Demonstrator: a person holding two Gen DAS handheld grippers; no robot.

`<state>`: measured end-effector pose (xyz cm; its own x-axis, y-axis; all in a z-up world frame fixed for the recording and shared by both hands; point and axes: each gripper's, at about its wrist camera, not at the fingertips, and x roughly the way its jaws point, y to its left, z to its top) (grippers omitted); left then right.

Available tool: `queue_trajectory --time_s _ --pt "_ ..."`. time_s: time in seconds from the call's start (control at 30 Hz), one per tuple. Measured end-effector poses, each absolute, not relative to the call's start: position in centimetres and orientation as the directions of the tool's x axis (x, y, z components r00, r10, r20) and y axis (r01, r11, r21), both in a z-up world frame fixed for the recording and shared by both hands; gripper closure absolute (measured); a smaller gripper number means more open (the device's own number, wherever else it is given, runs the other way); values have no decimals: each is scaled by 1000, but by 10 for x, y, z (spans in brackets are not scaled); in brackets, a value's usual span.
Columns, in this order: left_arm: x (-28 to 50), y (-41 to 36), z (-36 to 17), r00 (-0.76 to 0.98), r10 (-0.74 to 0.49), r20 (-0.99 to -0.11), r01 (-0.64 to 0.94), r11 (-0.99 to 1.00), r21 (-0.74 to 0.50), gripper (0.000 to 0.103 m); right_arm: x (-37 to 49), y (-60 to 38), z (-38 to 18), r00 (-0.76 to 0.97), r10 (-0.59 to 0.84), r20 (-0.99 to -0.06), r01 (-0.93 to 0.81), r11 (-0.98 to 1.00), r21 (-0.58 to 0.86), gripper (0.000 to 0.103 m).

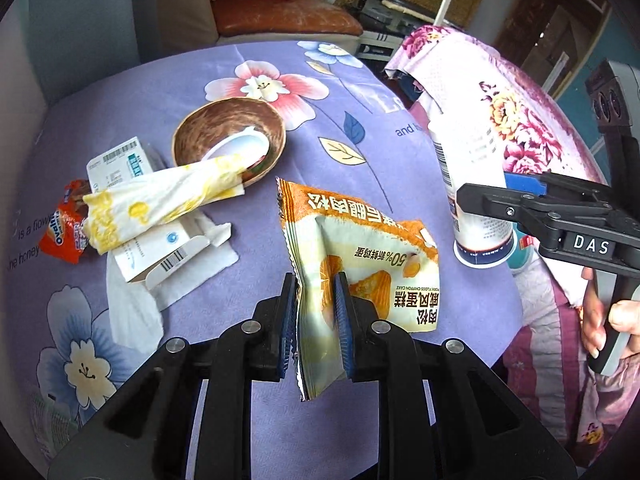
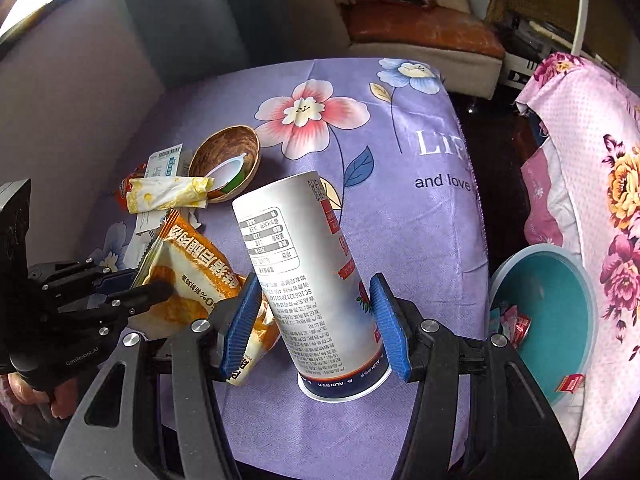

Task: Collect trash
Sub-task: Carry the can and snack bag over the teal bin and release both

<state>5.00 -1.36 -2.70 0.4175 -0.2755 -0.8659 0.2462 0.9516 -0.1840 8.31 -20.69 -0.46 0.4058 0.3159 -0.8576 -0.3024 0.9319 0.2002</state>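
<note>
In the left wrist view, the left gripper (image 1: 315, 312) is clamped on an orange-and-cream cake wrapper (image 1: 356, 256), its blue pads pinching the crumpled lower part so that the packet stands up above the purple flowered tablecloth (image 1: 200, 84). Beyond it on the cloth lie a brown wooden bowl (image 1: 228, 140) with a white plastic cup lid (image 1: 240, 148) inside, a yellow-printed paper wrapper (image 1: 160, 200) resting across the bowl's near rim, white cardboard boxes (image 1: 160, 252) under and beside that wrapper, and a red Ovaltine sachet (image 1: 66, 228) at the far left. To the right, the right gripper (image 1: 496, 196) grips a tall white paper cup (image 1: 472, 184) held upside down. In the right wrist view, the right gripper (image 2: 316, 312) has its blue pads pressed against both sides of the paper cup (image 2: 304, 256), which tilts with its open mouth lowest, just above the cloth. The cake wrapper (image 2: 188, 268) sits just left of it in the left gripper (image 2: 156, 284). At the lower right a teal bin (image 2: 576, 280) holds some scraps, possibly more wrappers, beside a pink flowered fabric (image 2: 592, 152).
</note>
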Motion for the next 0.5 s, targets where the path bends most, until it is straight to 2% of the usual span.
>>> queue_trajectory --time_s 0.2,0.5 --pt "68 -58 -26 404 -274 -872 285 944 -165 83 80 -263 -2 468 331 -819 -183 943 277 49" --pt "93 -137 -16 388 -301 -871 368 917 -152 83 67 -362 -5 558 263 -787 19 944 329 50"
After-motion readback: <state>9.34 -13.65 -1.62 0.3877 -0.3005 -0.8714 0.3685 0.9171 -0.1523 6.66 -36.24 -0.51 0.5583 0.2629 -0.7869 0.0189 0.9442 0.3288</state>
